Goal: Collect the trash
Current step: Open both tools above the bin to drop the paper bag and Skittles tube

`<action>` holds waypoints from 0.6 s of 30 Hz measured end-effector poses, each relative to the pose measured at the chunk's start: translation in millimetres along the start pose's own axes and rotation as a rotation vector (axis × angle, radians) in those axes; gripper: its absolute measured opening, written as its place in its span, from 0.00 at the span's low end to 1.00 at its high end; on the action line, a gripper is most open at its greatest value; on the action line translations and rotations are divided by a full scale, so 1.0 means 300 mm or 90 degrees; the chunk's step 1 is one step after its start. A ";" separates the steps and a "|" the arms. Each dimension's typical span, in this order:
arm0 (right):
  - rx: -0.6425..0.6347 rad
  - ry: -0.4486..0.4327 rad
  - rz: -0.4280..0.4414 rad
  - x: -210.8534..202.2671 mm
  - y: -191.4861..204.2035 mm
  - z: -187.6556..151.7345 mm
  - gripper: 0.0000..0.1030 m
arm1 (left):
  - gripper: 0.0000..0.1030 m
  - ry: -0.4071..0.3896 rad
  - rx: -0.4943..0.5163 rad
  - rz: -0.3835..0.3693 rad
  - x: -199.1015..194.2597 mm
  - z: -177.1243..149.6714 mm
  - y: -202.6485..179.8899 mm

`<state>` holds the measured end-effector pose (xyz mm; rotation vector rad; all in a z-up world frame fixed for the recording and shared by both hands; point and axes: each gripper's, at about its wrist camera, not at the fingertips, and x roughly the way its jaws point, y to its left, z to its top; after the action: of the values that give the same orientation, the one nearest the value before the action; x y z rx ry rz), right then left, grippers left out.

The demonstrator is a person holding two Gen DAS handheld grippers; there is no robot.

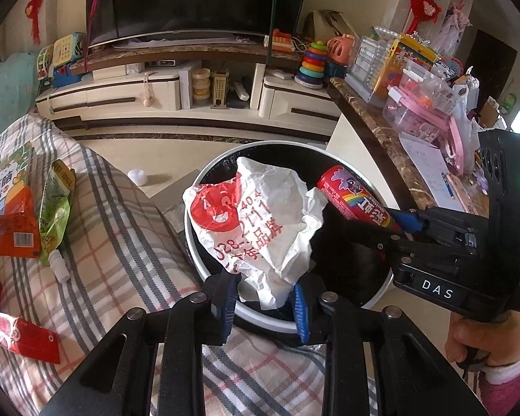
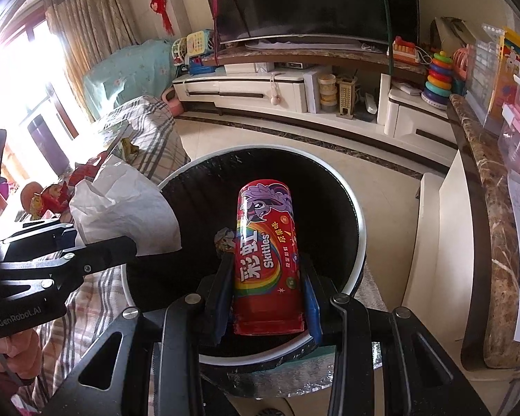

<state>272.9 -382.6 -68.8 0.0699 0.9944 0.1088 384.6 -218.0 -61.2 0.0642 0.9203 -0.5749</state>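
Observation:
A round trash bin (image 1: 204, 263) with a white rim and black liner stands beside the plaid sofa; it also shows in the right wrist view (image 2: 358, 222). My left gripper (image 1: 265, 306) is shut on a crumpled white paper wrapper (image 1: 260, 215) with red print, held over the bin's mouth; the wrapper also shows at the left of the right wrist view (image 2: 124, 211). My right gripper (image 2: 268, 306) is shut on a red Skittles tube (image 2: 267, 256), held over the bin; the tube also shows in the left wrist view (image 1: 350, 194), with the right gripper (image 1: 404, 222) behind it.
On the plaid sofa (image 1: 121, 228) lie an orange packet (image 1: 15, 225), a green packet (image 1: 53, 215), a small white bottle (image 1: 59, 265) and a red carton (image 1: 24, 334). A marble-topped counter (image 1: 374, 121) with toys stands to the right. A TV cabinet (image 1: 197, 93) lines the far wall.

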 end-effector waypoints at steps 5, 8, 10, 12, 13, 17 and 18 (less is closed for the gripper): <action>0.004 0.006 -0.001 0.011 -0.011 0.012 0.36 | 0.49 -0.005 -0.002 0.012 0.000 0.005 -0.005; 0.012 0.008 0.001 0.014 -0.016 0.016 0.46 | 0.50 -0.008 0.001 0.017 -0.006 -0.005 -0.006; 0.014 0.004 0.000 0.009 -0.013 0.016 0.49 | 0.50 -0.009 -0.004 0.018 -0.016 -0.020 0.000; 0.017 -0.001 0.003 -0.002 -0.012 0.013 0.49 | 0.51 -0.011 -0.015 0.017 -0.033 -0.045 0.013; 0.020 -0.004 0.004 -0.009 -0.011 0.011 0.50 | 0.52 -0.012 -0.020 0.017 -0.041 -0.056 0.022; 0.032 -0.026 0.020 -0.041 0.003 -0.004 0.59 | 0.54 -0.019 -0.046 0.022 -0.090 -0.136 0.062; 0.034 -0.030 0.024 -0.047 0.006 -0.007 0.64 | 0.54 -0.019 -0.053 0.022 -0.102 -0.155 0.073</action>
<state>263.4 -382.4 -58.2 0.1396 0.9498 0.1147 346.9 -172.4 -70.4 -0.0030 0.9107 -0.5037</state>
